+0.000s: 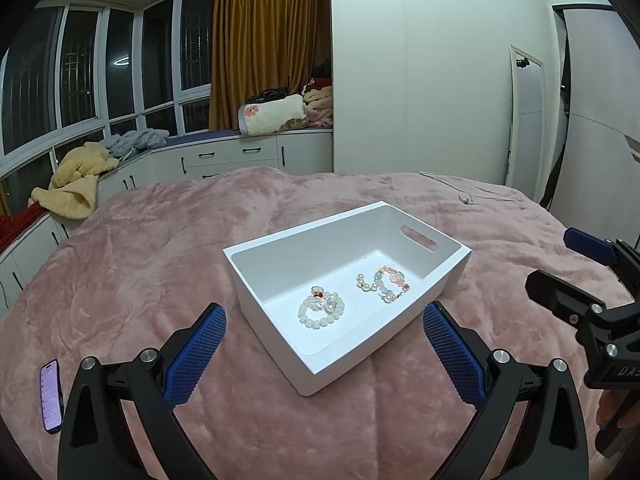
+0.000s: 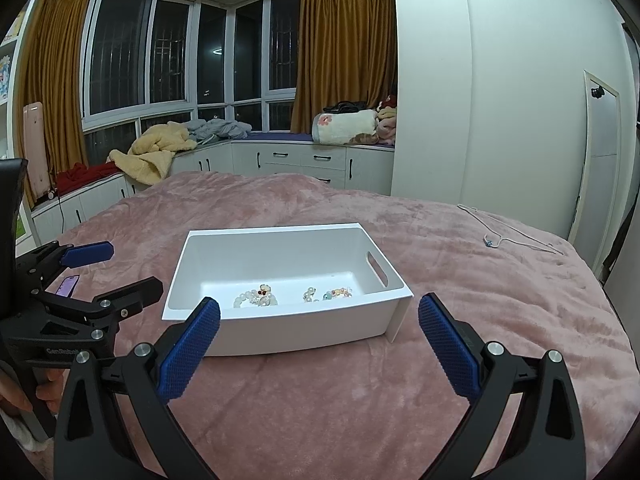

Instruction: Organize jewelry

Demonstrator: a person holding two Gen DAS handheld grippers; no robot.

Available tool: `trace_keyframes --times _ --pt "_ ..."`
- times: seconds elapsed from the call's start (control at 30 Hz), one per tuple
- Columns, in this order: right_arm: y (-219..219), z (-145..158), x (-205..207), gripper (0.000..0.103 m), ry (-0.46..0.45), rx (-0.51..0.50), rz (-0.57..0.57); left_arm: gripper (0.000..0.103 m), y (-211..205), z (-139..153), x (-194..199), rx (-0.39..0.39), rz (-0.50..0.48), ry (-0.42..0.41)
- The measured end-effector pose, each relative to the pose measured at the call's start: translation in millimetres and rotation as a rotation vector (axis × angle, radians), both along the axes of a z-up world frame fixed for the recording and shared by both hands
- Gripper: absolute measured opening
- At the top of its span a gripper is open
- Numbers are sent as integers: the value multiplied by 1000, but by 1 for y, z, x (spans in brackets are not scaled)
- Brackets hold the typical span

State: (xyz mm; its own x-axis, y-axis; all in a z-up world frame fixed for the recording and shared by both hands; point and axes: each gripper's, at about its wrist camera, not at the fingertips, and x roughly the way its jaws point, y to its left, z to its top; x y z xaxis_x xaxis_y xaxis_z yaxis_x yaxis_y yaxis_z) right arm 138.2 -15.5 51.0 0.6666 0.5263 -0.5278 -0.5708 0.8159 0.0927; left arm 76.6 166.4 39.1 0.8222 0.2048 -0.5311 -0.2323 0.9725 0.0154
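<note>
A white box [image 1: 436, 284] with a handle slot stands on the pink blanket; it also shows in the right wrist view [image 2: 304, 330]. Inside lie a white bead bracelet [image 1: 321, 312] and a pastel bead bracelet [image 1: 384, 283], also seen in the right wrist view as the white one [image 2: 256, 298] and the pastel one [image 2: 328, 293]. My left gripper [image 1: 324, 334] is open and empty, just in front of the box. My right gripper [image 2: 319, 326] is open and empty, at the box's near wall. Each gripper shows in the other's view: the right [image 1: 568, 264], the left [image 2: 116, 272].
A phone [image 1: 51, 396] lies on the blanket at the left, also in the right wrist view [image 2: 67, 285]. A white cable [image 2: 508, 236] lies at the far right of the bed. Cabinets with piled clothes run under the windows behind.
</note>
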Motion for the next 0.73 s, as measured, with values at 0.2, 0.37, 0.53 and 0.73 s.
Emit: trace_keyframes --times 0.2,0.37,0.53,0.73 --pt "0 -1 1 98 5 -2 2 100 2 0 -1 -18 -20 -13" --pt "1 -2 0 98 5 -6 5 100 1 1 0 -8 -30 -13" --pt "2 -2 1 98 6 -5 6 100 0 1 0 6 -9 -13" --pt "1 -2 0 98 7 -2 4 100 -2 2 -1 19 -17 -13"
